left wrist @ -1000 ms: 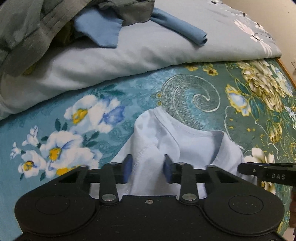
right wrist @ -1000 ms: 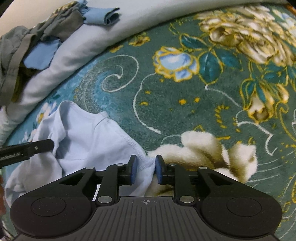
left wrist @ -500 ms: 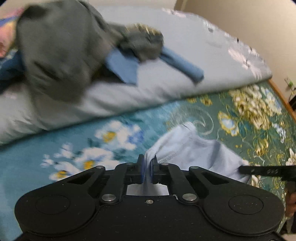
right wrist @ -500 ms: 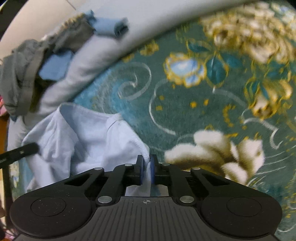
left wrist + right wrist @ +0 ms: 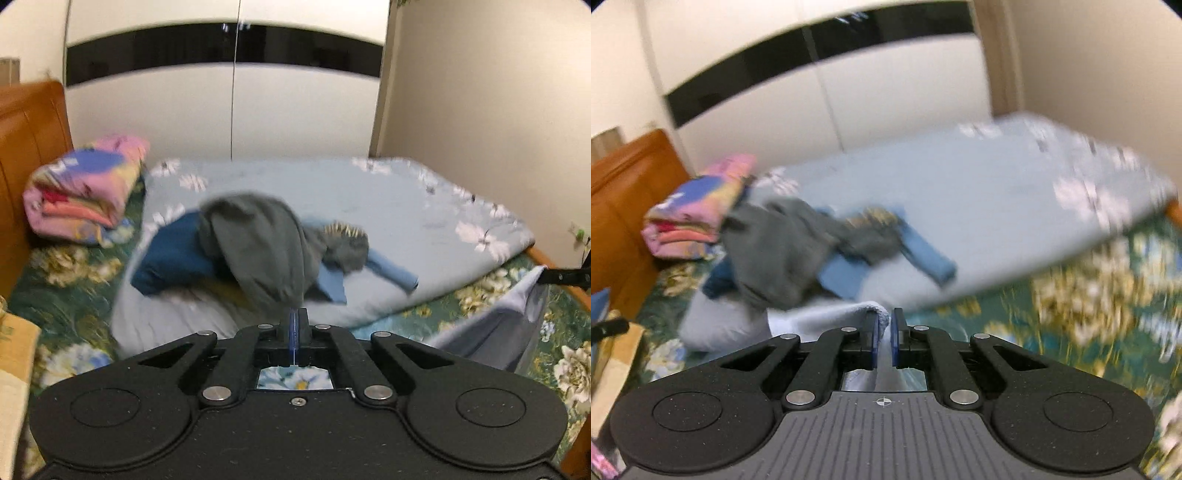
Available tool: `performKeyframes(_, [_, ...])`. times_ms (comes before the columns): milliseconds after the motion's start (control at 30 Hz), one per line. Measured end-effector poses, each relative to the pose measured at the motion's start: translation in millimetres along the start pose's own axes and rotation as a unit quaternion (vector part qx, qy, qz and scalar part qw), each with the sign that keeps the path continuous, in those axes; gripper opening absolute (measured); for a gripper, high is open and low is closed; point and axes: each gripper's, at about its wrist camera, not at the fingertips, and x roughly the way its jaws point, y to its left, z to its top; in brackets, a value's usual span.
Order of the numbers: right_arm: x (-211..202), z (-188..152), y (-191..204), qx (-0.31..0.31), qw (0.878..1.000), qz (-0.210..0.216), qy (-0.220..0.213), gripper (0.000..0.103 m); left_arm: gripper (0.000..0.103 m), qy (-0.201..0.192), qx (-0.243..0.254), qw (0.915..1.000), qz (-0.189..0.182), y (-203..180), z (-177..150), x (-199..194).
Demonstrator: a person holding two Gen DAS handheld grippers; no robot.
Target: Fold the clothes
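A pale blue T-shirt [image 5: 506,325] hangs lifted above the floral bedspread [image 5: 74,302]. In the left wrist view it drapes at the right, held up at a corner by the other gripper's tip. My left gripper [image 5: 293,325] is shut, and no cloth shows between its pads in this view. My right gripper [image 5: 884,328] is shut on a bunched edge of the T-shirt [image 5: 846,314], which trails left and down from the pads. Both views are blurred by motion.
A pile of grey, dark blue and mid-blue clothes [image 5: 258,247] lies on a folded light-blue quilt [image 5: 369,206]. A pink folded blanket [image 5: 85,195] sits by the wooden headboard [image 5: 26,147]. A white wardrobe [image 5: 229,92] stands behind the bed.
Both grippers closed on the T-shirt's edges, then rose and tilted up, lifting the shirt off the bedspread. The views now face the wardrobe rather than the bed.
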Motion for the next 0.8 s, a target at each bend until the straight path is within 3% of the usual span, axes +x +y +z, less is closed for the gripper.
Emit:
performKeyframes(167, [-42.6, 9.5, 28.2, -0.035, 0.999, -0.009, -0.016, 0.005, 0.0, -0.008, 0.002, 0.9999, -0.006, -0.4, -17.3, -50.5])
performKeyframes(333, [-70.2, 7.8, 35.0, -0.043, 0.999, -0.012, -0.022, 0.005, 0.001, 0.021, 0.011, 0.9994, -0.026, -9.8, -56.2, -56.0])
performKeyframes(500, [-91.4, 18.2, 44.2, -0.054, 0.998, 0.003, -0.031, 0.005, 0.008, 0.067, 0.02, 0.9961, -0.055, -28.7, -94.6, -20.2])
performKeyframes(600, [-104.0, 30.2, 52.1, -0.057, 0.997, 0.022, -0.041, 0.005, 0.026, 0.091, 0.025, 0.9927, -0.075, -38.8, -114.6, 7.1])
performKeyframes(633, [-107.8, 33.6, 55.4, -0.06, 0.997, 0.028, -0.043, 0.005, 0.032, 0.094, 0.033, 0.9917, -0.082, -42.4, -119.5, 13.5])
performKeyframes(800, [-121.8, 53.2, 73.9, -0.094, 0.993, 0.049, -0.058, 0.005, 0.042, 0.09, 0.081, 0.9861, -0.114, -65.8, -127.2, 50.3])
